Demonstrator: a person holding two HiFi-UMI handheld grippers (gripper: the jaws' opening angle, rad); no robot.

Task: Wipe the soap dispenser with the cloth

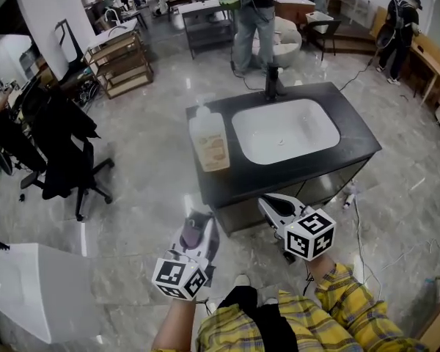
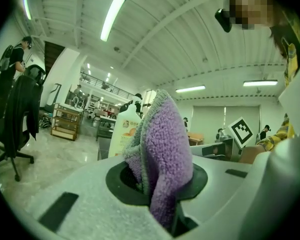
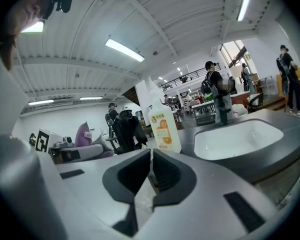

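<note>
The soap dispenser (image 1: pixel 209 141), a pale bottle with an orange label and a pump top, stands on the left end of the black counter (image 1: pixel 356 136), beside the white sink (image 1: pixel 284 130). Both grippers hang in front of the counter, short of it. My left gripper (image 1: pixel 199 223) is shut on a purple cloth (image 1: pixel 193 231). In the left gripper view the cloth (image 2: pixel 162 149) sticks up between the jaws and half hides the dispenser (image 2: pixel 120 134). My right gripper (image 1: pixel 268 203) is shut with nothing in it. In the right gripper view its jaws (image 3: pixel 151 171) meet, with the dispenser (image 3: pixel 164 126) ahead of them.
A black faucet (image 1: pixel 273 80) stands behind the sink. A person (image 1: pixel 253 20) stands past the counter's far side. An office chair with a dark jacket (image 1: pixel 59 145) is at the left, a wooden shelf cart (image 1: pixel 121 61) behind it, and a white box (image 1: pixel 37 288) at the lower left.
</note>
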